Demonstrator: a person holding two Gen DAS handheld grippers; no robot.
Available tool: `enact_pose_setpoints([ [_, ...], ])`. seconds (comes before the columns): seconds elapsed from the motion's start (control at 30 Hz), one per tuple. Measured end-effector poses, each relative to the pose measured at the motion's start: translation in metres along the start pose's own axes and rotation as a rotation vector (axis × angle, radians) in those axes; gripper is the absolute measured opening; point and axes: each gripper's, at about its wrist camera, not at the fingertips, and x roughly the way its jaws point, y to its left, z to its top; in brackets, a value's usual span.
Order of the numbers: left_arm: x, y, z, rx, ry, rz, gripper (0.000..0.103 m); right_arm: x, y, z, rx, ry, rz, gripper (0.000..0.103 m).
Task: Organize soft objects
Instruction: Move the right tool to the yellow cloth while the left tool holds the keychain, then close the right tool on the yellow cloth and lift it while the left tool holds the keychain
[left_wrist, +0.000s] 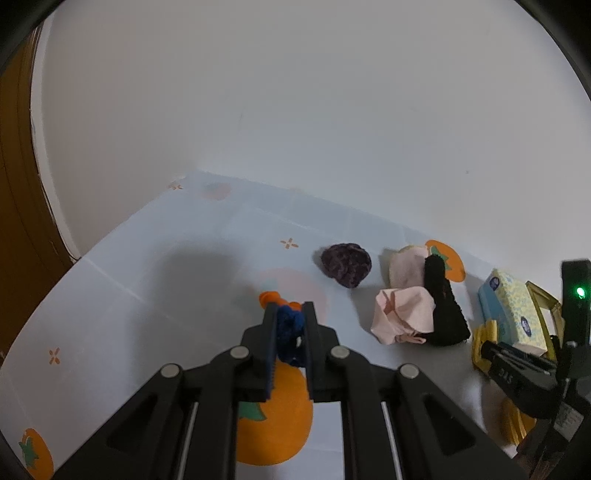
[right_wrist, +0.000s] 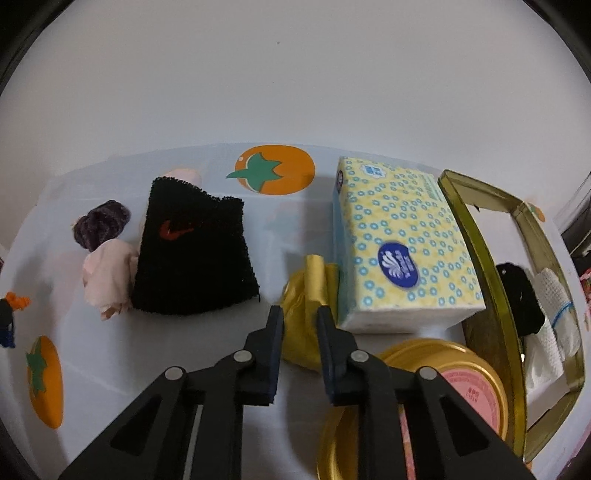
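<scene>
- The left gripper (left_wrist: 290, 325) clamps a blue-and-orange knitted piece (left_wrist: 288, 328), held above the desk (left_wrist: 147, 280).
- The right gripper (right_wrist: 300, 321) straddles a yellow cloth (right_wrist: 306, 314), jaws apart, beside the tissue pack (right_wrist: 399, 247).
- The black wristband (right_wrist: 192, 251), pink cloth (right_wrist: 107, 277) and purple scrunchie (right_wrist: 99, 225) lie near the desk's back edge.

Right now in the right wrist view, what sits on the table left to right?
blue-and-orange knit piece in the left gripper → purple scrunchie → black Nike wristband → yellow cloth ahead of the right gripper jaws → tissue pack → gold tin.
</scene>
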Motion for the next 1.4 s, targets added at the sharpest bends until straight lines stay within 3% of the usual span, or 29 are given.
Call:
enact_pose_setpoints([
  [0.07,0.001,0.0,0.0,0.0,0.003,0.0,0.011,0.009,0.013,0.004,-0.027,0.039,-0.011,0.021],
  [0.23,0.001,0.001,0.001,-0.009,0.006,-0.009,0.011,0.01,0.018,0.002,-0.028,0.02,-0.031,0.02],
  [0.4,0.001,0.001,0.001,-0.006,0.008,-0.016,0.011,0.005,0.014,-0.006,-0.031,-0.031,-0.015,0.005],
  [0.53,0.001,0.002,0.001,-0.011,0.008,-0.013,0.011,-0.011,0.018,-0.016,-0.052,-0.08,0.129,0.003],
  [0.77,0.004,0.005,0.001,-0.021,0.017,-0.008,0.01,-0.082,0.003,-0.041,-0.066,-0.28,0.502,0.003],
  [0.87,0.005,0.007,0.001,-0.025,0.025,-0.007,0.01,-0.102,-0.019,-0.04,-0.075,-0.346,0.484,0.003],
  [1.0,0.001,0.007,0.002,-0.029,0.014,-0.013,0.01,-0.101,-0.039,-0.023,-0.027,-0.319,0.474,0.003],
  [1.13,0.0,0.009,0.001,-0.04,0.017,-0.02,0.01,-0.089,-0.042,-0.021,0.002,-0.263,0.599,0.003],
  [1.23,-0.001,0.008,0.001,-0.036,0.018,-0.028,0.01,-0.084,-0.044,-0.027,0.032,-0.276,0.642,0.003],
  [1.3,-0.005,0.006,0.001,-0.03,0.006,-0.06,0.01,-0.089,-0.046,-0.031,0.035,-0.304,0.657,0.003],
  [1.4,-0.015,0.001,0.002,-0.015,-0.031,-0.174,0.01,-0.101,-0.055,-0.038,0.041,-0.377,0.677,0.003],
])
